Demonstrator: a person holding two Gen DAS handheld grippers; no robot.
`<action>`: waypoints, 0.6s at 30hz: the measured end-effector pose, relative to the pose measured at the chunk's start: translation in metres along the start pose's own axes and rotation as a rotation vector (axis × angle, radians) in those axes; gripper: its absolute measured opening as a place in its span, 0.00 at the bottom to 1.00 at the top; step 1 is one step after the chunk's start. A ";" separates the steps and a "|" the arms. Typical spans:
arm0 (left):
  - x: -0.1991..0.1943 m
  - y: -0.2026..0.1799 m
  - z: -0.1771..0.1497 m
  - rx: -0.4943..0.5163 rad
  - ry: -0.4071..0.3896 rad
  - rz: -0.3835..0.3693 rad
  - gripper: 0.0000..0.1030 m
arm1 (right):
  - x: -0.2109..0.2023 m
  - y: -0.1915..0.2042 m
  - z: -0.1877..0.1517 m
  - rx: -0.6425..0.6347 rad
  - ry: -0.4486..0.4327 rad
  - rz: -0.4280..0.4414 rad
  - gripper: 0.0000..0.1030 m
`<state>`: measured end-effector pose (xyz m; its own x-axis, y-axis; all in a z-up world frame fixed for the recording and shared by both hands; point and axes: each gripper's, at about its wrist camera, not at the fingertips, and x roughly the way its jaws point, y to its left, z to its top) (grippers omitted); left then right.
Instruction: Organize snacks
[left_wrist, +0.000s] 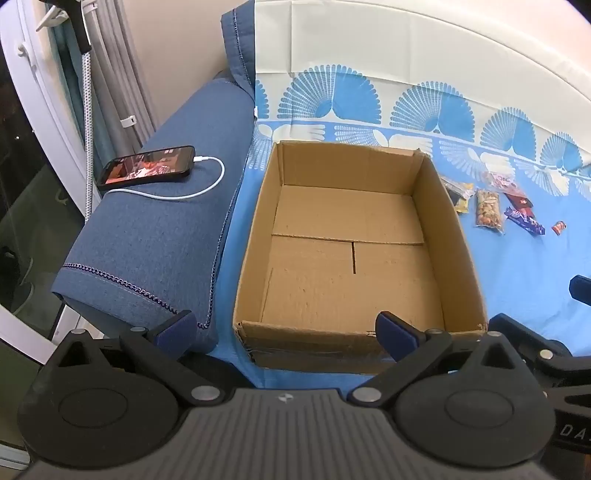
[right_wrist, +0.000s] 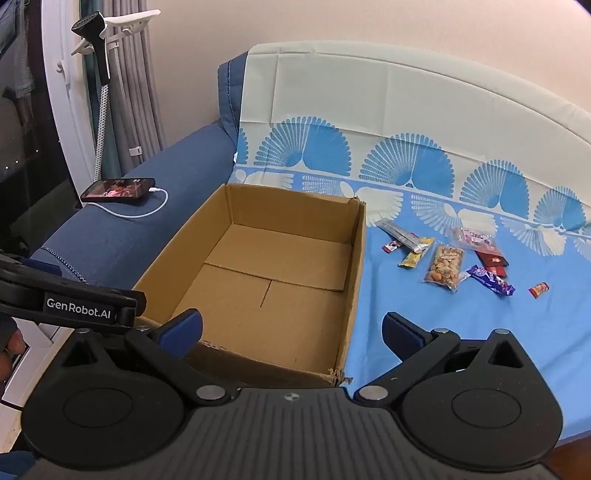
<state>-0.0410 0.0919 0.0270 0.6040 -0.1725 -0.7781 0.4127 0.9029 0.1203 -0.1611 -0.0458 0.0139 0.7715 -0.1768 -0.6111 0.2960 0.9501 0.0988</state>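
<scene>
The left gripper (left_wrist: 286, 334) was held with its blue-padded fingers (left_wrist: 393, 338) spread wide and nothing between them, poised over the near wall of a cardboard box (left_wrist: 456, 236). The right gripper (right_wrist: 293, 334) was likewise held with its fingers (right_wrist: 402, 338) spread apart and empty, above the near right corner of the same box (right_wrist: 354, 258). The box stood open-topped on a blue sheet (right_wrist: 424, 317) spread over a sofa, and only its folded bottom flaps could be seen inside.

The snacks were laid out on the sheet to the right of the box, well apart from both grippers. Nearest the box wall, a grey-and-yellow packet (right_wrist: 406, 236) and a small yellow bar (right_wrist: 410, 259) were seen. Beside them a clear bag of nuts (right_wrist: 445, 266) was placed, with a pink packet (right_wrist: 474, 236) and a red packet (right_wrist: 493, 260) just behind it. A purple chocolate bar (right_wrist: 489, 280) lay next to the nuts, and a small orange sweet (right_wrist: 539, 290) was set farthest right. In the left wrist view the nuts (left_wrist: 488, 211) and the purple bar (left_wrist: 524, 220) were visible too.

On the blue sofa arm (left_wrist: 159, 236) to the left of the box, a phone (left_wrist: 146, 168) with a lit screen was laid, with a white cable (left_wrist: 207, 184) plugged in.
</scene>
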 end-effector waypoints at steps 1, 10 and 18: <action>0.000 0.000 0.000 0.000 0.001 0.000 1.00 | -0.001 0.000 0.000 0.001 0.000 0.001 1.00; -0.001 -0.002 -0.002 0.007 0.000 0.000 1.00 | 0.002 -0.005 -0.004 0.001 0.005 0.010 1.00; -0.001 -0.002 -0.004 0.009 0.001 0.001 1.00 | -0.002 -0.003 -0.001 0.007 -0.005 0.007 1.00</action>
<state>-0.0444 0.0918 0.0250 0.6039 -0.1712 -0.7785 0.4179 0.8997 0.1264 -0.1639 -0.0482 0.0141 0.7764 -0.1719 -0.6063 0.2947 0.9495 0.1082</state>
